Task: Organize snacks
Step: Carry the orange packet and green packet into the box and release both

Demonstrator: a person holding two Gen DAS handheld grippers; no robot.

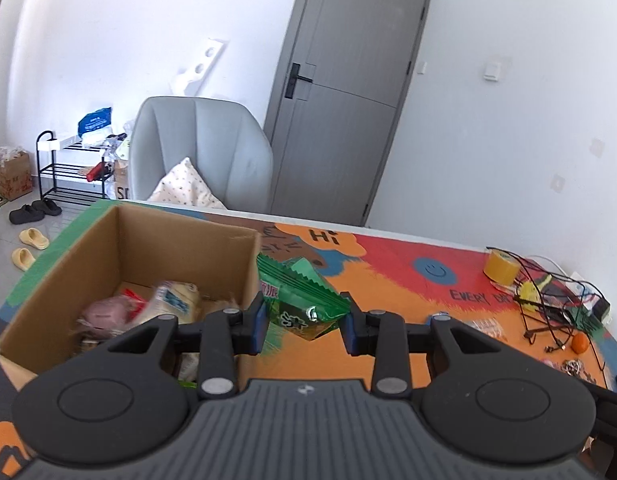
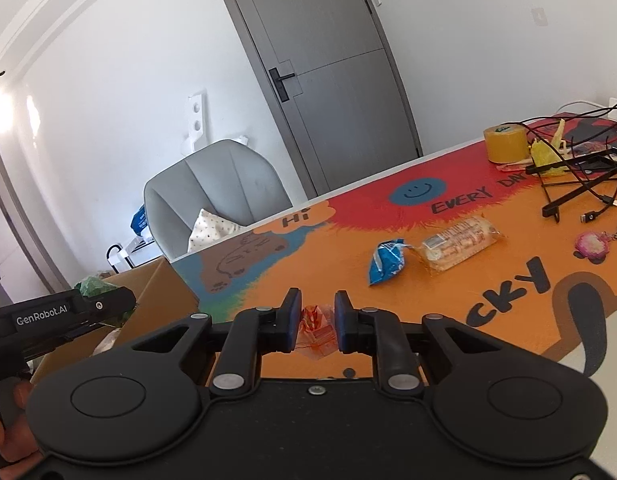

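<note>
One cardboard box [image 1: 148,240] stands on the bench [image 2: 388,300], several snacks inside, too blurred to count. One green snack packet [image 1: 300,300], one orange packet [image 2: 316,326], one blue packet [image 2: 384,262], one clear biscuit pack [image 2: 456,248], one tape roll [image 2: 504,142].

The green snack packet [image 1: 304,304] is showing glossy, crinkled foil at frame centre, beside a cardboard box [image 1: 188,240] of matt brown corrugated board at left. In the right wrist view, the orange packet [image 2: 317,330] low in the middle is looking like thin shiny plastic film, and the blue packet [image 2: 386,264] is gleaming likewise. The tablecloth [image 2: 388,300] is lying smooth and matt with printed colours.
</note>
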